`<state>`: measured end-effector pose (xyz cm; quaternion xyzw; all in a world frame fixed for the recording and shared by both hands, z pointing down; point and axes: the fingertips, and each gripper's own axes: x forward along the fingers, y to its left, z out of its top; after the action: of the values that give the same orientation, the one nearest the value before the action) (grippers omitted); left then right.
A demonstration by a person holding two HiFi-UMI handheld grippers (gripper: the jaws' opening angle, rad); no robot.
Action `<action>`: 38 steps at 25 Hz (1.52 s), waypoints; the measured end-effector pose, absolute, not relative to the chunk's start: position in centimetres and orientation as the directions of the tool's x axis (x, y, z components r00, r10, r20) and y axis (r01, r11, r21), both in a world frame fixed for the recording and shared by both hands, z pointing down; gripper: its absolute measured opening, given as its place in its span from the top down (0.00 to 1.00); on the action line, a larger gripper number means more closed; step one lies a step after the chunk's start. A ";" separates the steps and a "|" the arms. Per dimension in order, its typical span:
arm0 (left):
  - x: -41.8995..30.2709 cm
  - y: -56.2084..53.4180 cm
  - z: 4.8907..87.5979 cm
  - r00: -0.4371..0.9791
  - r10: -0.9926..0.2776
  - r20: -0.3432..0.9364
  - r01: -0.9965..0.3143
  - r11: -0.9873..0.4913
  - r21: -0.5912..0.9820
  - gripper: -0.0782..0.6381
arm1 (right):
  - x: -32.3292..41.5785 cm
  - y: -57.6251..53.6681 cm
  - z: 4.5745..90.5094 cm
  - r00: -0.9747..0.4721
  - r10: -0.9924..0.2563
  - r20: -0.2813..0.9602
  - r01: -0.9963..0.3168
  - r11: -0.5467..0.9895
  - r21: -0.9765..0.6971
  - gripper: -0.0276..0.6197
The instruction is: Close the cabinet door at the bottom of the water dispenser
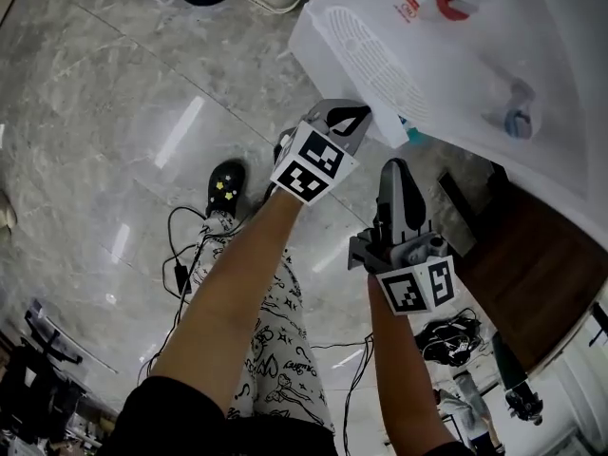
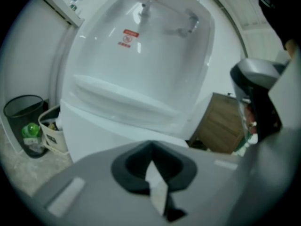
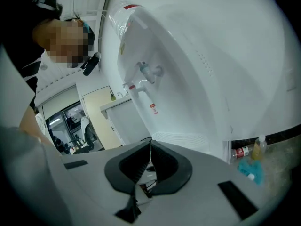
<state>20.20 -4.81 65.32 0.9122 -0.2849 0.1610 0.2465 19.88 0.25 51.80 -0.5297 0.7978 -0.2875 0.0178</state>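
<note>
The white water dispenser (image 1: pixel 446 55) fills the upper right of the head view, with its taps (image 2: pixel 150 1) and drip tray (image 2: pixel 122 95) facing the left gripper view. Its white lower front (image 2: pixel 108 133) lies just beyond my left gripper (image 2: pixel 151 166), which is shut and holds nothing. My left gripper (image 1: pixel 347 122) hangs close to the dispenser's lower corner. My right gripper (image 1: pixel 397 174) is beside it, also shut and empty, its pads (image 3: pixel 157 161) together. At the dispenser's base a dark opening (image 3: pixel 263 138) shows bottles (image 3: pixel 242 151); the door itself I cannot make out.
A brown wooden cabinet (image 1: pixel 532 264) stands right of the dispenser. A black bin (image 2: pixel 23 121) and a white basket (image 2: pixel 54 133) sit to its left. Black cables (image 1: pixel 180 255) trail over the marble floor (image 1: pixel 104 122) by the person's legs and black shoe (image 1: pixel 226 186).
</note>
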 end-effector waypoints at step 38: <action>4.7 -1.7 42.7 0.714 -0.643 0.276 -0.699 -0.634 0.332 0.90 | 10.6 0.1 38.8 -0.517 -0.825 0.229 -0.813 0.388 -0.435 0.93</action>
<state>4.70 -1.68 42.70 0.9014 -0.3723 0.0659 0.2111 10.58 0.13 38.76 -0.4914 0.8331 -0.2537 0.0122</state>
